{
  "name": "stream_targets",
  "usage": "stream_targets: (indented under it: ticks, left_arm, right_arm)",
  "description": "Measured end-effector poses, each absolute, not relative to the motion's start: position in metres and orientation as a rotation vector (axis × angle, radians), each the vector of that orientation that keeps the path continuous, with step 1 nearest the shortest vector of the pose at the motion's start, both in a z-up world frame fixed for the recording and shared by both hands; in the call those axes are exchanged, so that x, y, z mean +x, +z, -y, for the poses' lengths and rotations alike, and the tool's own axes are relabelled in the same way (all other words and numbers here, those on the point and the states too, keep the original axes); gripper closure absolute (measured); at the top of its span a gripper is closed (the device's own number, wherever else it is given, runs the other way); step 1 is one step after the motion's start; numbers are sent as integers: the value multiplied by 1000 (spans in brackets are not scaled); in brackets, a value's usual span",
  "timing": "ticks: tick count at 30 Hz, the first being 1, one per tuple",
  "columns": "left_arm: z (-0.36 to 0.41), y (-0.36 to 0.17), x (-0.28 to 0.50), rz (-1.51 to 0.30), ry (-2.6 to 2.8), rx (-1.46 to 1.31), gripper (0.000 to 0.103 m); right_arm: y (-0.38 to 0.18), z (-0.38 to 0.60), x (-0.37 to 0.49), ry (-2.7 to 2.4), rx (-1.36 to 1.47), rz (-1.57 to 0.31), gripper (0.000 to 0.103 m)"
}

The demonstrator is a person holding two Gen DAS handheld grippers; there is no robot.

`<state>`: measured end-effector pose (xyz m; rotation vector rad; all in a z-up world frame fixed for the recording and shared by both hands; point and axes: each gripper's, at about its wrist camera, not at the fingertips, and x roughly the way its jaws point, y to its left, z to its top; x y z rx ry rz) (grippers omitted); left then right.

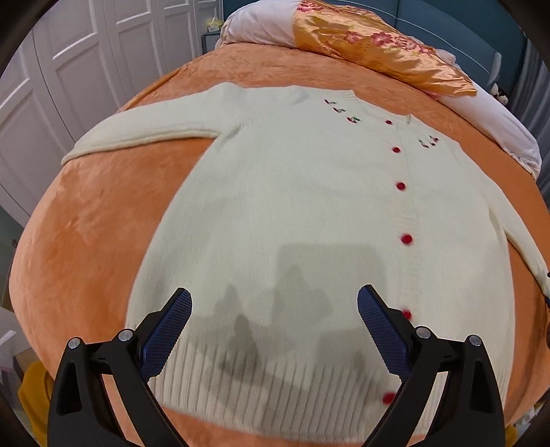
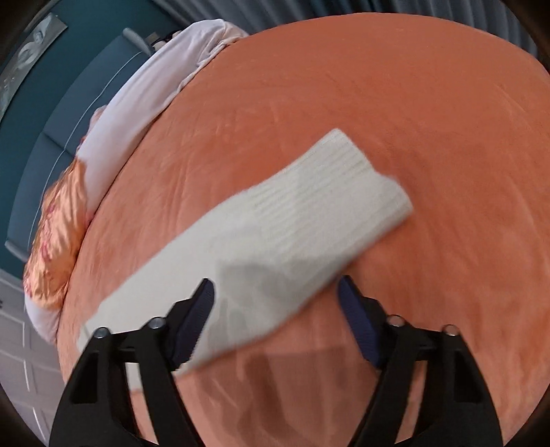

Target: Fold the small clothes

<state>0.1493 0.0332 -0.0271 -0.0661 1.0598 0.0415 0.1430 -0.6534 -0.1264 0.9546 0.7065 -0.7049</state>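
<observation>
A cream knit cardigan (image 1: 292, 192) with red buttons (image 1: 406, 238) and small cherry embroidery lies flat, front up, on an orange blanket (image 1: 86, 223). Its left sleeve (image 1: 137, 134) stretches out sideways. My left gripper (image 1: 274, 290) hovers open above the ribbed hem (image 1: 275, 371), with nothing between its fingers. In the right wrist view the other sleeve (image 2: 309, 206) lies diagonally on the blanket (image 2: 395, 103), ribbed cuff (image 2: 361, 178) at the far end. My right gripper (image 2: 275, 282) stands open just over this sleeve, one blue pad (image 2: 202, 302) above the cloth and the other (image 2: 354, 309) beside it.
An orange satin pillow (image 1: 371, 44) and white bedding (image 1: 261, 31) lie at the head of the bed, against a blue headboard (image 2: 86, 68). White wardrobe doors (image 1: 86, 51) stand to the left. The orange blanket spreads wide beyond the cuff.
</observation>
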Motion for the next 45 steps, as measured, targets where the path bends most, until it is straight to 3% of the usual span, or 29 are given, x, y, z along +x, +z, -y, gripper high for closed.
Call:
stream_targets:
  ticks: [1,2,3,8,11,14,19,22,25,30,36,37,38,39,40,41,43,45]
  left_arm:
    - [-34,-27,154,-1053,42,-66,9]
    - [-34,-27,158,-1049,42,-67,9]
    - [-35,-27,162,-1044,45,-69,9]
    - [-43,-23,176,-1018,51,-102,12]
    - [-48,-21,183,-1001,55,-123,12]
    - [-53,-17,190,-985,56,-149,12]
    - [-64,-9,205,-978,23,-243,10]
    - [-69,-13,221,-993,-10,-308,10]
    - [-71,-22,243,-1012,-64,-389,10]
    - [-59,-54,291,-1072,-154,-519,10]
    - [-40,-83,322,-1085,-158,-678,10]
    - [-38,-81,325,-1069,-167,-690,15]
    - [-35,-79,330,-1062,-189,-698,36]
    - [-33,-77,334,-1064,-211,-695,50]
    - [-30,-76,338,-1072,-223,-679,72]
    - [-26,-72,344,-1078,-234,-652,86]
    - [-23,-63,353,-1059,-256,-604,94]
    - [-21,-42,363,-1001,-286,-552,95]
  right_arm:
    - [-124,655,148,-695,958,-692,57]
    - [-119,657,157,-683,965,-677,84]
    - [-111,653,165,-666,960,-654,95]
    - [-15,567,236,-341,724,-497,96]
    - [32,471,280,-67,567,-482,96]
    - [42,366,319,176,462,-531,96]
    - [-25,215,370,376,355,-766,92]
    - [-75,159,380,393,266,-920,79]
    - [-87,151,358,403,261,-933,70]
    - [-70,219,295,281,388,-816,52]
    - [-84,320,255,63,608,-801,50]
    - [-87,332,255,43,640,-796,50]
    - [-91,341,258,29,666,-790,50]
    - [-94,350,261,21,692,-785,50]
    - [-97,356,264,8,720,-781,50]
    - [-102,363,266,2,743,-778,50]
    - [-110,370,274,-11,795,-775,50]
    - [-118,378,284,-17,844,-788,63]
